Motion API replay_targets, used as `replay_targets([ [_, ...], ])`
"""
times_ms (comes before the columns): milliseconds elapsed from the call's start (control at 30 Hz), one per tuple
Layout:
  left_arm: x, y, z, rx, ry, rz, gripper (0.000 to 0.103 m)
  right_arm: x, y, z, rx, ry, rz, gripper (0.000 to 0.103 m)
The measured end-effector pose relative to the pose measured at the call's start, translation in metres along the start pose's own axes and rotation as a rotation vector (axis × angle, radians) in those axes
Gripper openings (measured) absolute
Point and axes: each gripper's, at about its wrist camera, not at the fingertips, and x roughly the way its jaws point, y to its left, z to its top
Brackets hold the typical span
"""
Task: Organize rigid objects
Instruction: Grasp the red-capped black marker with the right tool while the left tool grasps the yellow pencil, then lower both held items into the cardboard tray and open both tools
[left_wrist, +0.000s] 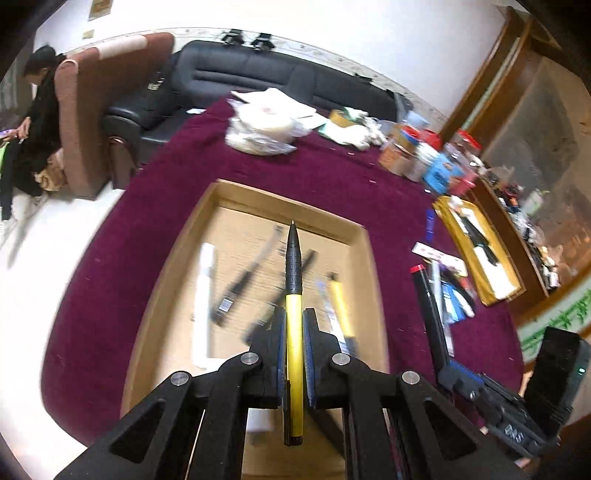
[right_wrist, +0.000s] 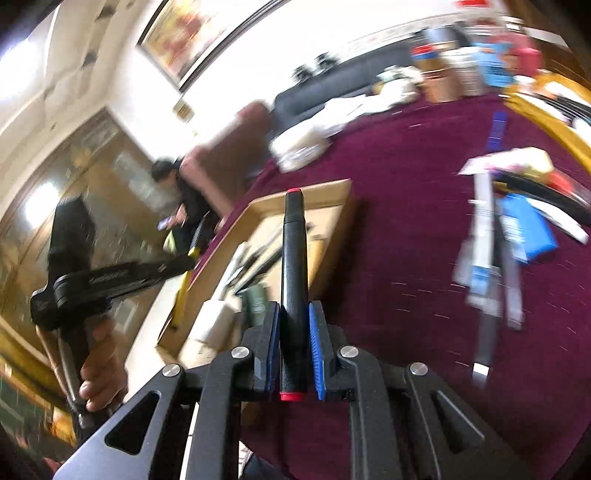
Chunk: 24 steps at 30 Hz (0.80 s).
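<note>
My left gripper (left_wrist: 294, 317) is shut on a yellow pen with a black grip (left_wrist: 294, 280), held over a shallow cardboard tray (left_wrist: 177, 243) that holds several pens and markers. The right gripper (right_wrist: 293, 308) is shut on a black marker with red ends (right_wrist: 293, 258), above the purple cloth just right of the same cardboard tray (right_wrist: 332, 221). In the left wrist view the right gripper (left_wrist: 448, 363) and its black marker (left_wrist: 428, 306) show at the right. In the right wrist view the left gripper (right_wrist: 192, 258) appears at the left, held by a hand (right_wrist: 99, 373).
A purple cloth (left_wrist: 332, 177) covers the table. Loose pens and packets (left_wrist: 448, 291) lie right of the tray, beside a yellow box (left_wrist: 480, 251). Plastic bags (left_wrist: 262, 125), tape rolls and jars (left_wrist: 424, 147) crowd the far side. A person (left_wrist: 35, 122) sits beyond, by a sofa (left_wrist: 258, 77).
</note>
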Motion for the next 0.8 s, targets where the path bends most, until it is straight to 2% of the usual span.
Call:
replay_targets([
  [133, 0.023, 0.017, 0.013, -0.008, 0.036, 0.032, 0.007, 0.050, 0.025, 0.015, -0.033, 0.087, -0.002, 0.015],
  [267, 0.047, 0.023, 0.025, 0.017, 0.065, 0.066, 0.007, 0.088, 0.034, 0.021, -0.039, 0.151, -0.054, 0.015],
  [433, 0.075, 0.025, 0.028, 0.069, 0.129, 0.163, 0.008, 0.116, 0.042, 0.017, -0.077, 0.187, -0.123, 0.015],
  [500, 0.085, 0.024, 0.026, 0.094, 0.151, 0.196, 0.008, 0.120, 0.046, 0.015, -0.116, 0.176, -0.154, 0.015],
  [600, 0.090, 0.024, 0.025, 0.099, 0.145, 0.196, 0.008, 0.125, 0.052, 0.012, -0.158, 0.165, -0.200, 0.016],
  [633, 0.091, 0.025, 0.025, 0.100, 0.147, 0.197, 0.013, 0.126, 0.052, 0.013, -0.166, 0.162, -0.201, 0.020],
  [667, 0.091, 0.025, 0.025, 0.099, 0.146, 0.191, 0.029, 0.126, 0.052, 0.013, -0.169, 0.160, -0.192, 0.023],
  [700, 0.091, 0.026, 0.025, 0.093, 0.146, 0.182, 0.036, 0.126, 0.052, 0.014, -0.171, 0.156, -0.176, 0.033],
  [733, 0.089, 0.028, 0.025, 0.083, 0.142, 0.176, 0.050, 0.125, 0.052, 0.015, -0.171, 0.152, -0.157, 0.040],
  [800, 0.081, 0.026, 0.025, 0.083, 0.109, 0.170, 0.052, 0.123, 0.052, 0.017, -0.154, 0.145, -0.099, 0.048],
])
